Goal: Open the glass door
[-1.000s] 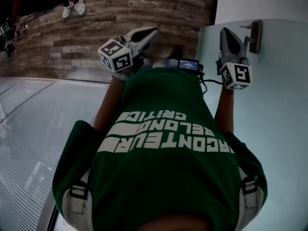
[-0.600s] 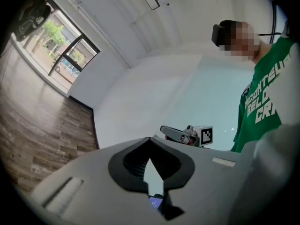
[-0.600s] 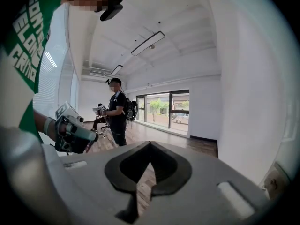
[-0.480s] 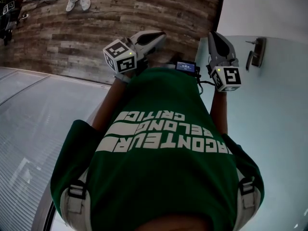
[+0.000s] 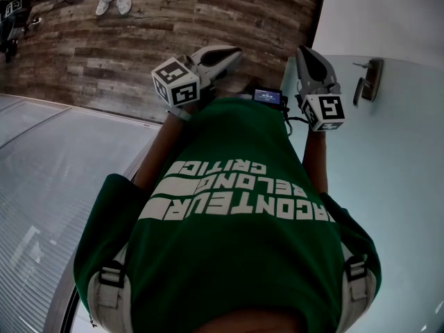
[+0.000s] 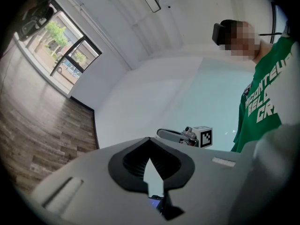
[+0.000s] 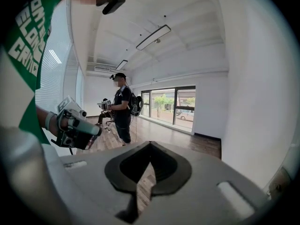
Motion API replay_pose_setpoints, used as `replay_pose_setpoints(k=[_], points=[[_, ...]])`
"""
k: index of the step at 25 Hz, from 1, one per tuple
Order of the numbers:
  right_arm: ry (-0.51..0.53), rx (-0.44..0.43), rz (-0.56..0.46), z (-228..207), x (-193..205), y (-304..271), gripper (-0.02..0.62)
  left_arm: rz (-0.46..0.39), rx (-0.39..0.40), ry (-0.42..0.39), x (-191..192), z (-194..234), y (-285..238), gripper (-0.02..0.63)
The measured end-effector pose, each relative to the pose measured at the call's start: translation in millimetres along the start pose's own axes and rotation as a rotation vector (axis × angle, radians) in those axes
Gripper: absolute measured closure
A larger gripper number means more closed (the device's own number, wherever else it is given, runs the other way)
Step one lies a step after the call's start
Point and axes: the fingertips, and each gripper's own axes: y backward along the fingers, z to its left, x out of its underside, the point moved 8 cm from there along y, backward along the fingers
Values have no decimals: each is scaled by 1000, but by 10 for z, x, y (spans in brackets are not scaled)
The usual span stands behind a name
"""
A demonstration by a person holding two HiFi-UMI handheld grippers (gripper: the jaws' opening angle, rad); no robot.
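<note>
Head view shows door handle [image 5: 368, 80], unseen in left gripper view.

White print on a green shirt

In the head view the shirt [image 5: 236, 255] bears three lines of white capitals, upside down to the camera: "ACONTEUR", its start lost round the side, then "BELONG" and "CRITIC". The left gripper view catches only "CONTEU", "BELO" and "CR" of them. A small screen [image 5: 268, 96] just past the shirt shows marks too small to read. The left cube [image 5: 176, 82] and the right cube [image 5: 326, 112] carry black-and-white square codes.
</note>
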Motion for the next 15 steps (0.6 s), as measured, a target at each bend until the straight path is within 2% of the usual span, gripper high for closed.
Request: replay_pose_setpoints(k=[15], points=[[14, -6, 37, -159, 92, -20, 603, 17, -17, -6, 26, 8, -137, 597]])
